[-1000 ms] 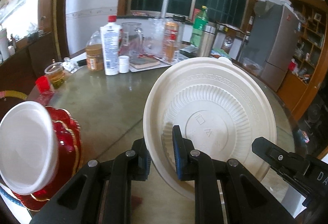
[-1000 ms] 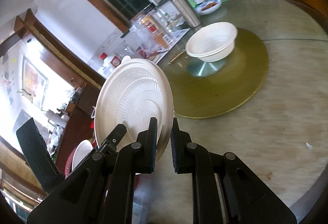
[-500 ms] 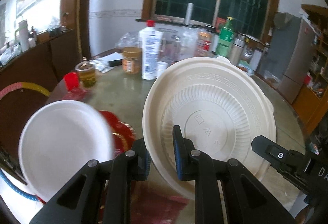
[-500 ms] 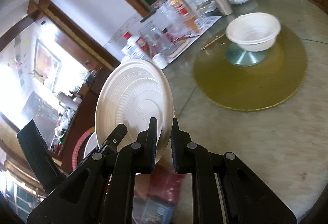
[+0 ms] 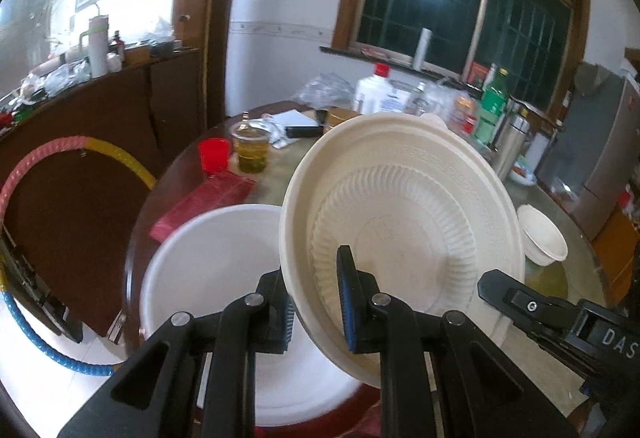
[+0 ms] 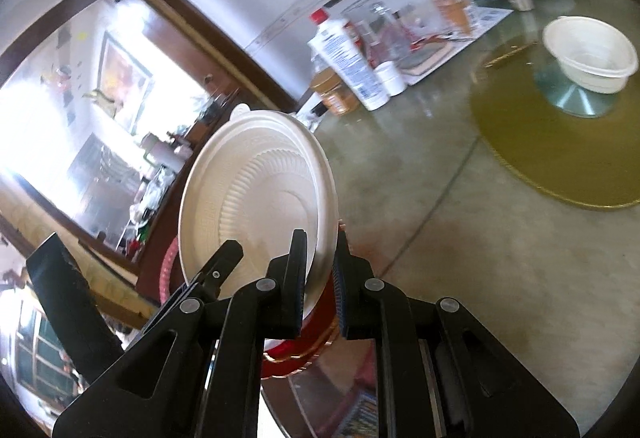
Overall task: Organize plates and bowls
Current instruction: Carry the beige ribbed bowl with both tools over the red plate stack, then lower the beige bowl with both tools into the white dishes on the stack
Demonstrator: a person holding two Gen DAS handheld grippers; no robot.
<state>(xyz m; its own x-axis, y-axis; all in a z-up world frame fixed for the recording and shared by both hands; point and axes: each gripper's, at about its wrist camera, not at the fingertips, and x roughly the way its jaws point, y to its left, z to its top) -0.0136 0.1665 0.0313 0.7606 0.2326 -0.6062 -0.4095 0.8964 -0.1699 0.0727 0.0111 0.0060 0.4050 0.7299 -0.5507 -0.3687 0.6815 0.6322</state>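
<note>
Tongs of both hands clench one cream plate (image 5: 416, 205) by its lower rim, tilted on edge above the bench (image 6: 460, 222): left tongs (image 5: 316, 302), right tongs (image 6: 320, 278). It hides much of a white plate (image 5: 212, 262) just behind; the red thing (image 6: 308, 346) beneath is cut off and hard to name. Farther off, stacked bowls (image 6: 592, 57) sit on a turntable (image 6: 552, 157). Bottles (image 5: 492, 105) crowd the far edge below a dark window (image 5: 460, 5).

Legible: "DAS" in pale letters on black gripper body (image 5: 608, 338), at 4 o'clock in left wrist view. Bottle label (image 6: 348, 61) print blurred, unreadable.
</note>
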